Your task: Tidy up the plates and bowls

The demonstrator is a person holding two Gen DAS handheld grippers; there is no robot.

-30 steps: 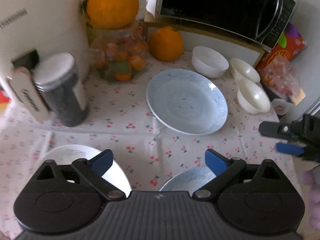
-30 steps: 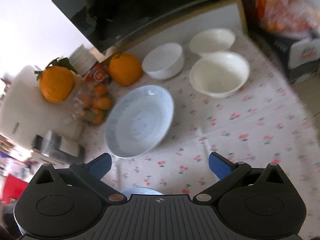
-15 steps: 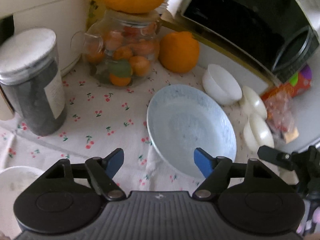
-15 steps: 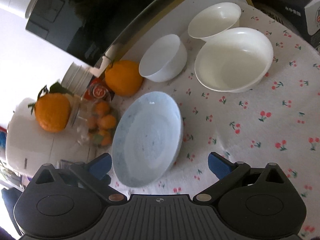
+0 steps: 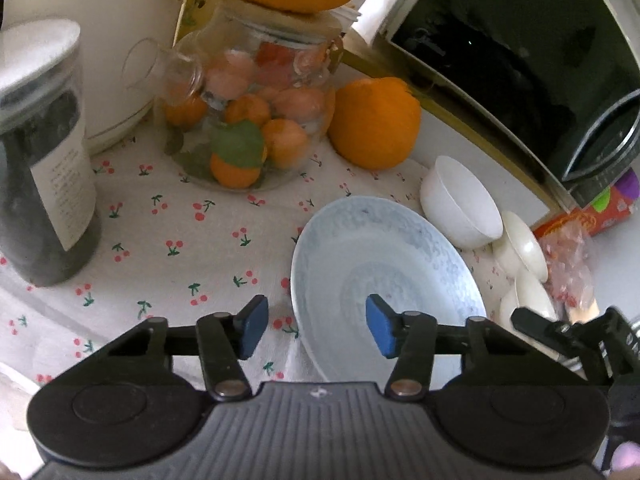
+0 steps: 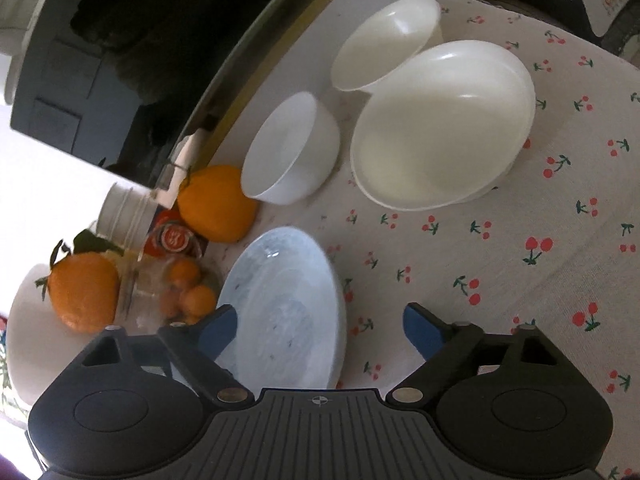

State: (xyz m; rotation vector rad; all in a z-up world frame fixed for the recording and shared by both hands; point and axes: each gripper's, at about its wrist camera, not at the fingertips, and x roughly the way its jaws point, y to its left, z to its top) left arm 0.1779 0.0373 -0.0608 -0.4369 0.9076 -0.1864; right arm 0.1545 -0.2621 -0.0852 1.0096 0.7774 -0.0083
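Note:
A pale blue speckled plate lies on the cherry-print cloth; it also shows in the right wrist view. My left gripper is open, its pads on either side of the plate's near left rim, just above it. My right gripper is open and empty, low over the plate's right edge. A small white bowl stands behind the plate. A wide cream bowl and a smaller cream bowl stand to the right, the smaller one overlapping the wide one's rim. These bowls also show in the left wrist view.
A glass jar of small oranges with a large orange on top, a loose orange, a dark lidded canister and a white appliance stand at the back left. A black microwave stands behind the bowls. Snack packets lie right.
Both grippers have moved forward and down towards the blue plate. The left gripper's jaws have narrowed somewhat but stay open. The nearer white bowl and blue plate have left the left view.

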